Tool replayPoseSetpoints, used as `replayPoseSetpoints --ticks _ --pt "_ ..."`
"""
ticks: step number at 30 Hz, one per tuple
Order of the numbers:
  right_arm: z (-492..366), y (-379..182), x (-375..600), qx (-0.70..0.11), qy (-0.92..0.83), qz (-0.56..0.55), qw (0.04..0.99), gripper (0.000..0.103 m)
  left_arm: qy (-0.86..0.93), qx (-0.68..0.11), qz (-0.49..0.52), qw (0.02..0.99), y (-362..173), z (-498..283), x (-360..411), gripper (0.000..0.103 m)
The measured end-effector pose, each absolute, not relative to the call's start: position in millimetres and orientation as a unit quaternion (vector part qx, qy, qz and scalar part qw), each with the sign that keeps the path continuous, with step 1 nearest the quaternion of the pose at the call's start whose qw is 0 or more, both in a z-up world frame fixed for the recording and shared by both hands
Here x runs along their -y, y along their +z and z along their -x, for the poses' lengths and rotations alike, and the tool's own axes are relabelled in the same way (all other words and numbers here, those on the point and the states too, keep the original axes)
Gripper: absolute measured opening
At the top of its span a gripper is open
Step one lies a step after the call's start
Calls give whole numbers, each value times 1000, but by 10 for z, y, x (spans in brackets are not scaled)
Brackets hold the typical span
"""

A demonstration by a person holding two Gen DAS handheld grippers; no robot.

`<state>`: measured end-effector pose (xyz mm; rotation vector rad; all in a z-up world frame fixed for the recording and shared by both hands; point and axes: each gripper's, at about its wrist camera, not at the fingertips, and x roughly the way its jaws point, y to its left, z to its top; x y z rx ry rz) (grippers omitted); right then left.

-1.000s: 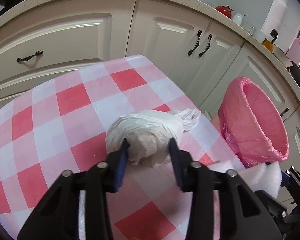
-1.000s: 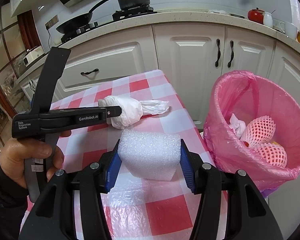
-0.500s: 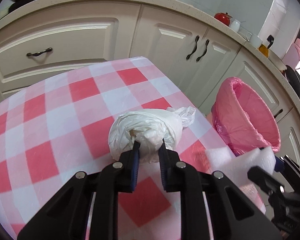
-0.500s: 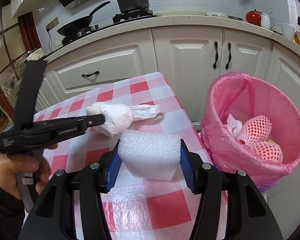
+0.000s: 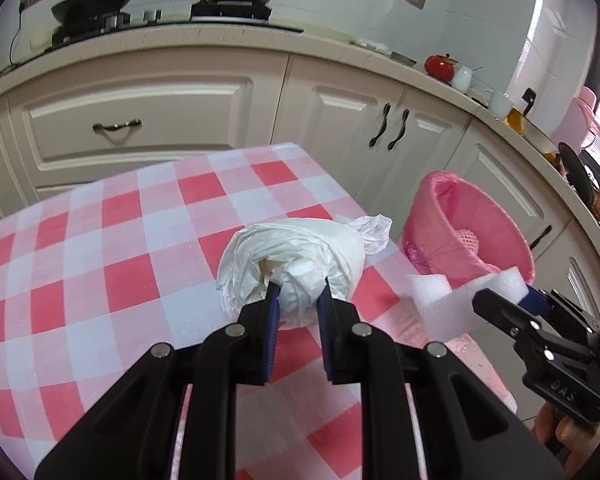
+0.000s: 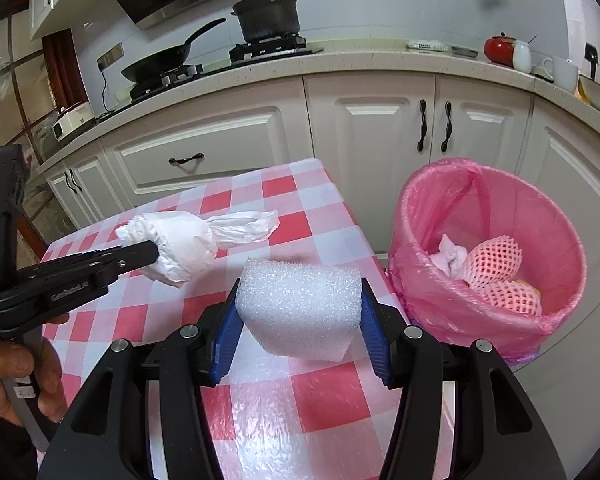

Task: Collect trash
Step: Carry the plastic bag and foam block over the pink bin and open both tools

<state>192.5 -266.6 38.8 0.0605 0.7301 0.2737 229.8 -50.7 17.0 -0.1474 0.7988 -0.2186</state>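
Both grippers are loaded, so the step in hand looks like the carry from surface to bin.

Nearest in the right wrist view, the right gripper (image 6: 298,312) has its fingers clamped on a white foam block (image 6: 298,312), blue pads pressed to its two ends. The block hangs clear above the checked surface (image 6: 324,396), near its right edge.

To the left and a little farther out, the left gripper (image 5: 296,300) has its fingers nearly closed, pinching the near end of a crumpled white bag (image 5: 296,258). In the right wrist view the bag appears lifted off the cloth, its twisted tail pointing toward the bin.

Beyond the surface's right edge stands the bin (image 6: 416,216), lined in pink plastic, on the floor and lower than the surface. It already holds pink foam netting (image 6: 496,264) and a scrap of white wrapper.

The next move, as I judge it, is to swing each load rightward past the edge until it hangs over the bin's mouth, then open the fingers. The foam is closer, so it should go first; the bag has farther to travel. Both are light and may drift, so release low and centred.
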Motion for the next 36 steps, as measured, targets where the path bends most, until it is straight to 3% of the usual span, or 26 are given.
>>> replayPoseSetpoints --ticks 22,36 --pt "-1651 953 3426 -293 83 -37 952 52 -126 -335 39 933 818 -1913 1106 18" --pt "-1918 1121 4110 -278 36 -35 959 52 -155 -329 28 931 999 -2175 1676 18"
